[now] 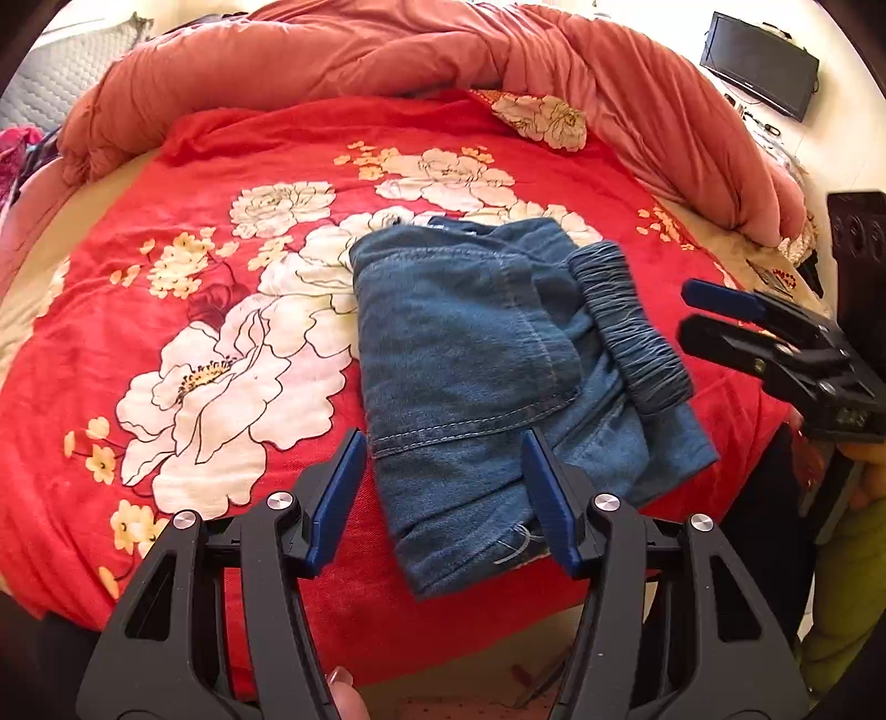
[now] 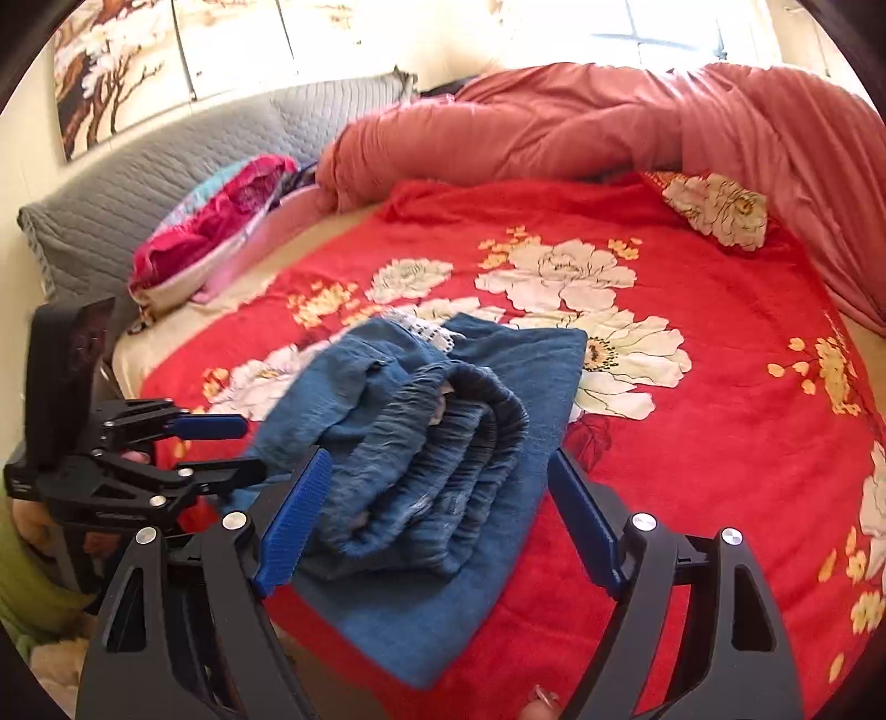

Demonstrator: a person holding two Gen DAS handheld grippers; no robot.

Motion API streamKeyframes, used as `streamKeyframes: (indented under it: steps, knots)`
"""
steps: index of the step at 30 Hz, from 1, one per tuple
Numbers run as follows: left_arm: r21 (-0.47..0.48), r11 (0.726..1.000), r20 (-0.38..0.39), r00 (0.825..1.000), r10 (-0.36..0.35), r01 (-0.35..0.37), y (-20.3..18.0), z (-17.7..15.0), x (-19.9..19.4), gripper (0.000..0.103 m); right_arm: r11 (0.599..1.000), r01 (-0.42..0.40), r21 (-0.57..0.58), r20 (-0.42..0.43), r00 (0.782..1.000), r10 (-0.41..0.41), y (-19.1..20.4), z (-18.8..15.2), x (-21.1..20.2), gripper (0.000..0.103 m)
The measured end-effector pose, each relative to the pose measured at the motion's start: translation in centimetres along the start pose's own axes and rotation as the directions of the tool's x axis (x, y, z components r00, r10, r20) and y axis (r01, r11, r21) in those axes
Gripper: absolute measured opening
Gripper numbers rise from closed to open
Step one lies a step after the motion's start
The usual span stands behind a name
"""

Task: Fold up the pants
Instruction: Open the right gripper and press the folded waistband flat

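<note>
Both grippers — left, right — gape over folded pants.

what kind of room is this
Most likely a home bedroom: folded denim pants lie on a bed's red floral blanket, with a bunched pink comforter behind and a grey quilted headboard against the wall.

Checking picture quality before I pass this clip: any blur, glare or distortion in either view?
Left wrist view: strong fisheye bowing with dark corners; the folded jeans are sharp. Right wrist view: the window is blown out white, the jeans' near waistband looks slightly soft, and the left gripper at the edge stays readable.
</note>
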State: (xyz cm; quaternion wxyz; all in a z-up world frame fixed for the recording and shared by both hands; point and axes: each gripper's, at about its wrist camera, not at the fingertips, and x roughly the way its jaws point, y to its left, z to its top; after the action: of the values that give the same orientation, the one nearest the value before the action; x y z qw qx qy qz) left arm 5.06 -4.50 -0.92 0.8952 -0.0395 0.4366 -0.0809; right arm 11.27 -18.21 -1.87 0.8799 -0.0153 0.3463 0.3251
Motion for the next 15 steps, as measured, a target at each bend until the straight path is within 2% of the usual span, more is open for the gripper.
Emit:
streamKeyframes:
  steps: [15]
  knots:
    - [0.008, 1.0, 0.037, 0.999, 0.004, -0.005, -0.9, 0.0, -1.9, 0.059, 0.998, 0.039, 0.056, 0.029, 0.999, -0.041, 1.9, -3.6, -2.6, 0.082]
